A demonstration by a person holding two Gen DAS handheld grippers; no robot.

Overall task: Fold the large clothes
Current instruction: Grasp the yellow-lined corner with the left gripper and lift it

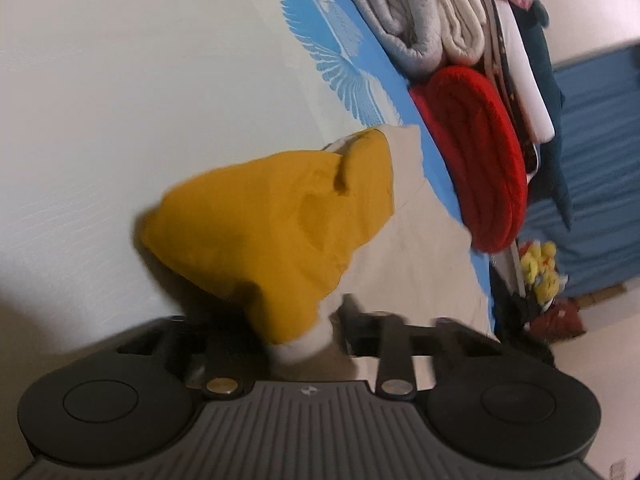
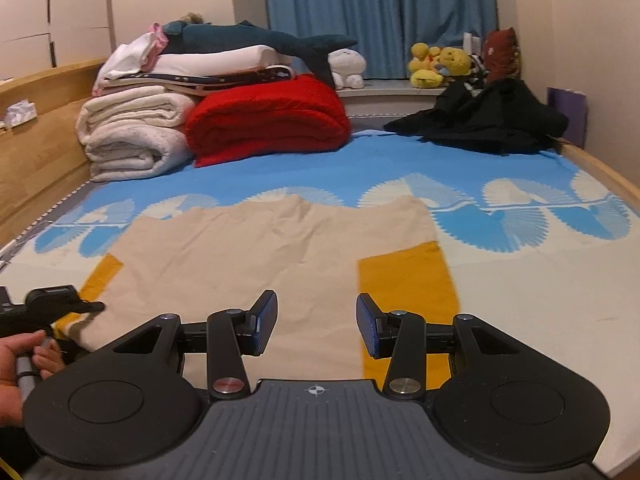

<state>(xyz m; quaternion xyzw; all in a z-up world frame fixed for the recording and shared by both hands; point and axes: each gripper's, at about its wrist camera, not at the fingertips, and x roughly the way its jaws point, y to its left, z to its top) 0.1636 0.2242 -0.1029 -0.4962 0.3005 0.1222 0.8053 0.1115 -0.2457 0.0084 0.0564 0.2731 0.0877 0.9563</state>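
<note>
A beige top (image 2: 272, 248) with yellow sleeves lies spread flat on the bed. Its right sleeve (image 2: 408, 280) lies folded down along the body. In the left wrist view the other yellow sleeve (image 1: 280, 216) stands bunched and raised, its white cuff (image 1: 308, 344) caught between the fingers of my left gripper (image 1: 300, 332), which is shut on it; the fabric hides one finger. The right wrist view shows that left gripper (image 2: 86, 306) at the top's left edge. My right gripper (image 2: 316, 322) hovers open over the beige body, with nothing between its blue pads.
Folded white blankets (image 2: 132, 132), a red blanket (image 2: 268, 116) and a shark plush (image 2: 260, 40) are stacked at the far left. Black clothes (image 2: 488, 120) lie at the far right. A wooden bed frame (image 2: 36, 148) runs along the left. A person's hand (image 2: 20, 356) holds the left gripper's handle.
</note>
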